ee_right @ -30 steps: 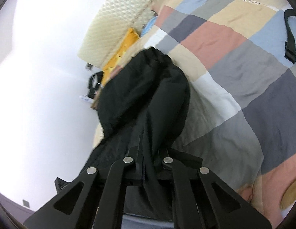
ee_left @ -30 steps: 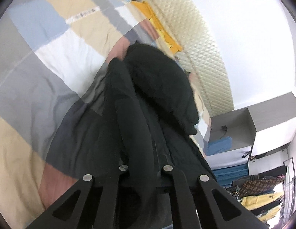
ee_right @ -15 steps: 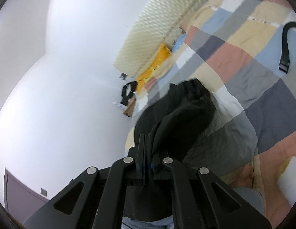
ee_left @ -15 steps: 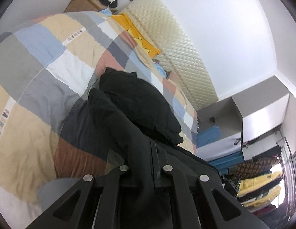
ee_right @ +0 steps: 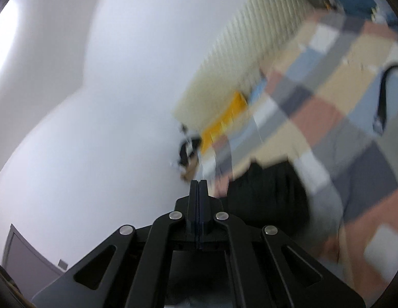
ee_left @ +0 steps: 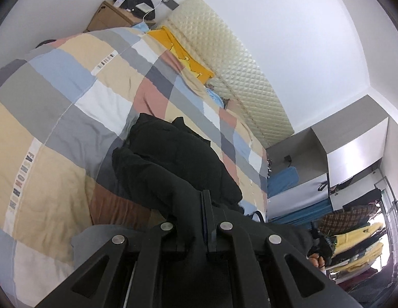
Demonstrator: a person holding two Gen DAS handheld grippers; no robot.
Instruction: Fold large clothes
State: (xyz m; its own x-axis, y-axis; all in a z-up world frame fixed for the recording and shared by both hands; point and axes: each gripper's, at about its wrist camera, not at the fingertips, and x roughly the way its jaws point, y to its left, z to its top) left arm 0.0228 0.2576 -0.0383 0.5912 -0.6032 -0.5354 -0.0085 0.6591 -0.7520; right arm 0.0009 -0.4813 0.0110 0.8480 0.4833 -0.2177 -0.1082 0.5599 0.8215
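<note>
A large black garment (ee_left: 173,159) lies bunched on a bed with a patchwork quilt (ee_left: 70,97). My left gripper (ee_left: 205,195) is shut on a fold of the black garment, which drapes over its left finger. In the blurred right wrist view my right gripper (ee_right: 198,183) is shut with its pads pressed together, and I cannot tell whether any cloth is between them. The black garment (ee_right: 270,192) lies to its right and below on the quilt (ee_right: 340,89).
A cream quilted headboard (ee_left: 232,59) and a yellow pillow (ee_left: 183,51) are at the bed's far end. A wooden nightstand (ee_left: 109,16) stands at the back left. Grey cabinets (ee_left: 352,148) and hanging clothes (ee_left: 352,231) are at the right. A black strap (ee_right: 383,97) lies on the quilt.
Both grippers have lifted and tilted up, away from the bed. The black cloth that hung between the right fingers is no longer seen there. The right view is blurred from motion.
</note>
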